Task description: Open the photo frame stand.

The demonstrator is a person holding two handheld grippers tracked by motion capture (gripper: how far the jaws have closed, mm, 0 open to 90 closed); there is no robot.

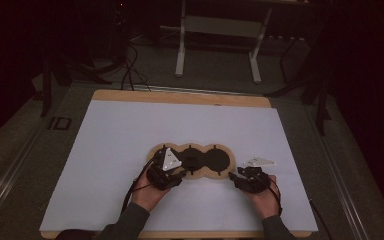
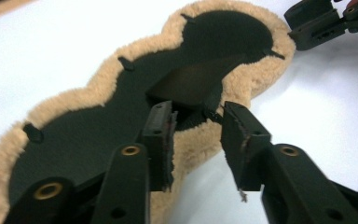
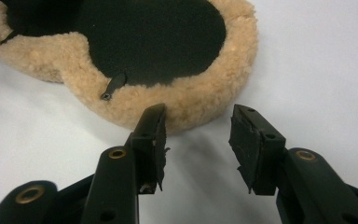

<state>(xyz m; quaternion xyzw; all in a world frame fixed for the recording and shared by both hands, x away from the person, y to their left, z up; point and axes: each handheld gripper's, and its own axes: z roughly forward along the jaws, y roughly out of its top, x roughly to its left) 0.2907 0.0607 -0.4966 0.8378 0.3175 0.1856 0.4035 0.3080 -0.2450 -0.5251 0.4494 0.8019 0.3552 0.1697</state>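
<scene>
- Pad [image 1: 190, 161]: fleece-edged, three-lobed, black face up, lying flat at centre frame on the white desk [image 1: 105, 150].
- Your left tongs [image 2: 196, 128]: spread, pinching nothing, astride the raised black flap [image 2: 191, 81] at the pad's near edge.
- Your right tongs [image 3: 196, 140]: spread and empty, just short of the right lobe.
- Progress: the flap looks released; the pad is not yet gripped or lifted.

My left gripper [image 1: 180, 172] covers the near edge of the fleece-edged black pad [image 1: 202, 159] from above. In my left gripper view, the pad's [image 2: 74, 130] lower left end runs off the picture's edge. In my right gripper view, the pad's [image 3: 158, 37] far lobes are cut off at top.
</scene>
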